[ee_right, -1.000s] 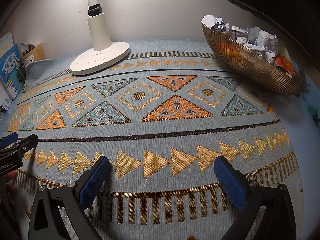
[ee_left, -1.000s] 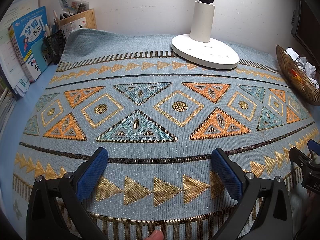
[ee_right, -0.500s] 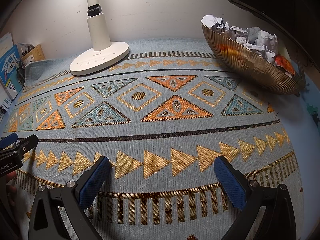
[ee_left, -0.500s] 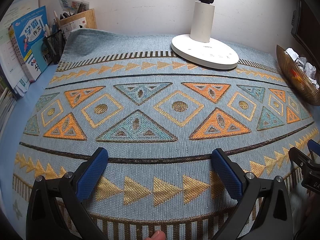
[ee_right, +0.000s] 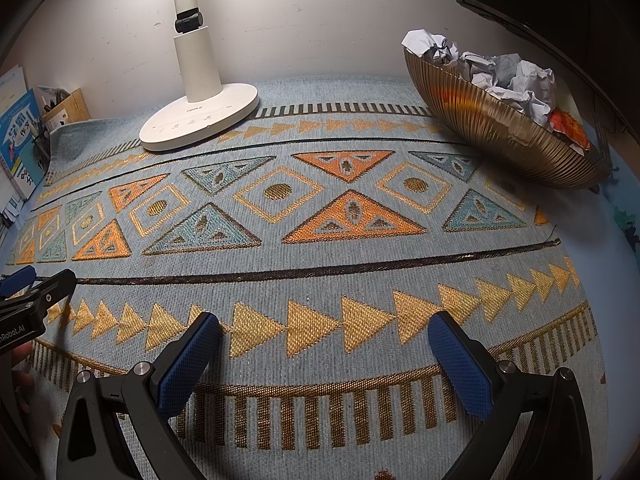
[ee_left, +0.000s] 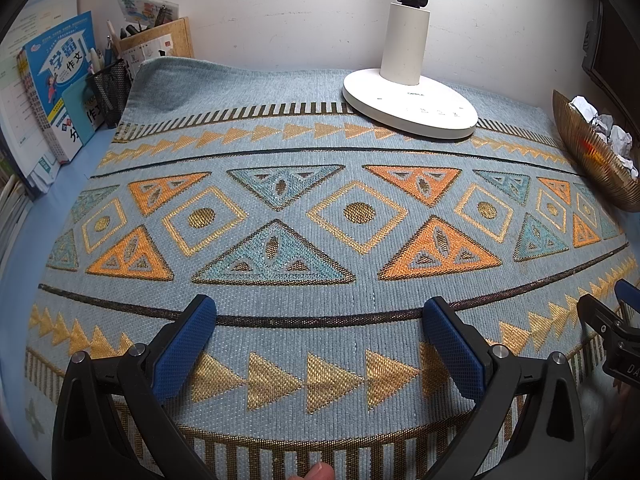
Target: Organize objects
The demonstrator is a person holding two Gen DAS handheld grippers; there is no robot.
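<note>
Blue-padded left gripper (ee_left: 320, 316) and right gripper (ee_right: 324, 332) wide open, holding nothing; best kept low, aimed toward crumpled paper (ee_right: 508, 76) at mat's (ee_right: 320, 272) far right corner

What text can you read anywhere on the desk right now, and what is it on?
"学霸作文": blue book cover, far left.
"OPPLE": lamp base, small and faint, so not sure.
"nRobot.AI": left gripper body, start cut off by the frame edge.
"DA": right gripper body, rest cut off.
Touch icons on the lamp base, other book spines and the papers in the wooden holder: too small or blurred to read.
</note>
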